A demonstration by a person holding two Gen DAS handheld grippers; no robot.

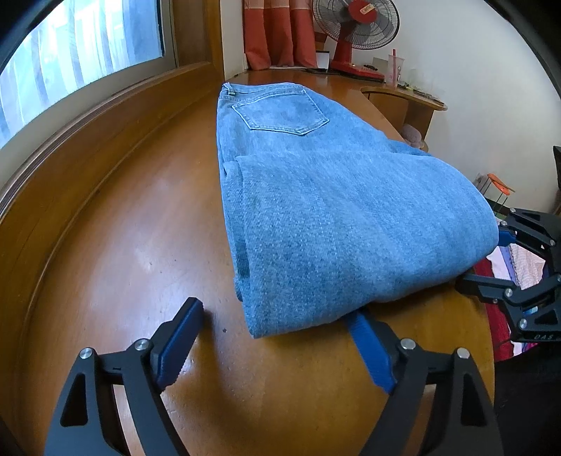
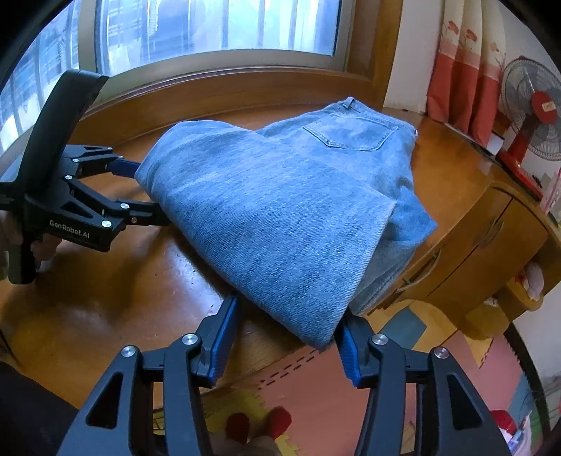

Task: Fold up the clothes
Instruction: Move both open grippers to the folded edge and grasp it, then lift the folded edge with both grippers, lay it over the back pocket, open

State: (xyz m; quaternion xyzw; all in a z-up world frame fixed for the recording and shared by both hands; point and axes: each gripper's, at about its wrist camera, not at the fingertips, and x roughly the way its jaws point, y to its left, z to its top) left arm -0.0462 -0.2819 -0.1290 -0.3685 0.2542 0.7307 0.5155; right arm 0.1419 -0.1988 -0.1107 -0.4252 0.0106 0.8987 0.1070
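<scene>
Light blue jeans lie folded over on the wooden table, back pocket up at the far end. My left gripper is open around the near corner of the fold: its right finger touches the denim edge, its left finger stands clear on the wood. In the right wrist view the jeans hang slightly over the table edge. My right gripper is open with the fold's other corner between its fingers. The left gripper shows at the fold's far side, the right gripper at the table's right edge.
A window and its wooden sill run along the table's left side. A red standing fan, a pink cup and small items stand at the far end. A wooden cabinet sits below to the right, above a coloured foam floor mat.
</scene>
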